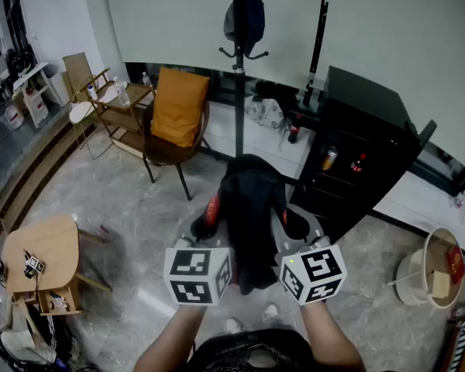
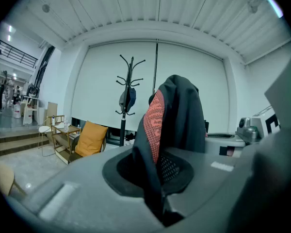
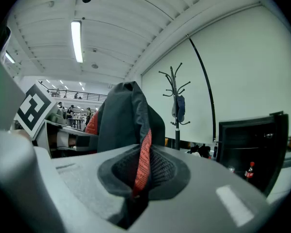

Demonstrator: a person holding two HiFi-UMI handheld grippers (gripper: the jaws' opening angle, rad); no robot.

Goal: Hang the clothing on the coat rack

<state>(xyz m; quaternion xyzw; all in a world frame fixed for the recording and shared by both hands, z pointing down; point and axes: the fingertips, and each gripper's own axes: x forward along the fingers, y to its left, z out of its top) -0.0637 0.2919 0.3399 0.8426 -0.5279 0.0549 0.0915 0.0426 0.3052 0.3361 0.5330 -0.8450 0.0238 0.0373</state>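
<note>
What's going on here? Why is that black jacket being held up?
A person is holding a dark jacket with red trim using two hand-held grippers. The left gripper and the right gripper each have their jaws shut on the fabric. The coat rack stands ahead, apart from the jacket, with another dark item hanging on it. The jacket is not hung yet.

The coat rack [image 1: 239, 107] — top cropped, base behind the garment [image 1: 252, 215] — holds a dark item [image 1: 244, 22] (unidentifiable).
</note>
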